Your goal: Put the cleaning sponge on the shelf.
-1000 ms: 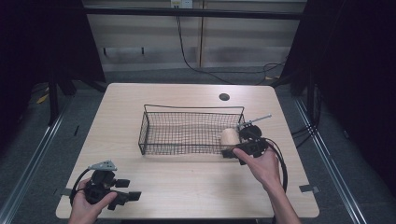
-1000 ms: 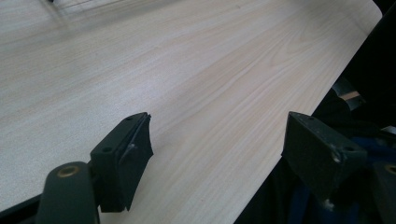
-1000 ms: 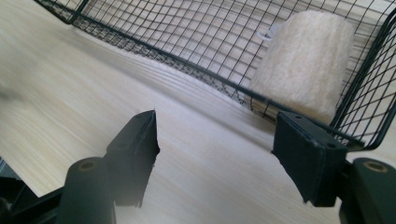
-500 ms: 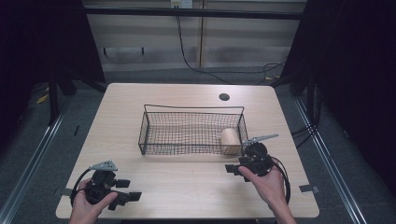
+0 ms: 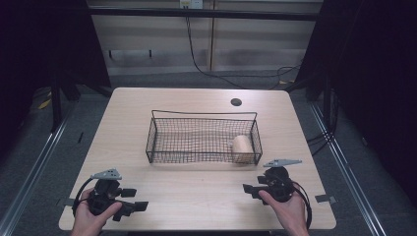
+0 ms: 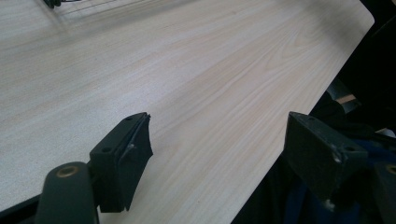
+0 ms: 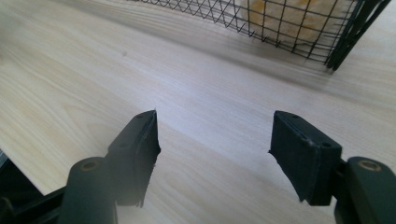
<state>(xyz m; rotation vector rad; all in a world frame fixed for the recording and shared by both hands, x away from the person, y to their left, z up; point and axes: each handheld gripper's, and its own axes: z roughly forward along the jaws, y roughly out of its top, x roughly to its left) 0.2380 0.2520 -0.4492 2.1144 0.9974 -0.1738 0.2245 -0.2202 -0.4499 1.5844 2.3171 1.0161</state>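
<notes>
A black wire basket (image 5: 196, 140) stands in the middle of the light wooden table (image 5: 196, 191). A tan roll-shaped object (image 5: 241, 148) lies inside the basket at its right end, and its pale surface shows through the mesh (image 7: 299, 14). My right gripper (image 5: 250, 190) rests near the front right of the table, in front of the basket and apart from it. Its jaws (image 7: 215, 149) are open with bare wood between them. My left gripper (image 5: 133, 198) is at the front left, open (image 6: 219, 149), with one jaw past the table's edge.
A round cable hole (image 5: 236, 102) sits near the table's back edge. A strip of tape (image 5: 324, 198) is stuck at the front right corner. The basket's front wall (image 7: 280, 32) runs close ahead of my right gripper. Dark floor and rails surround the table.
My right gripper has drawn back from the basket's right end toward the table's front edge. The tan roll stays in the basket. The left gripper has not moved.
</notes>
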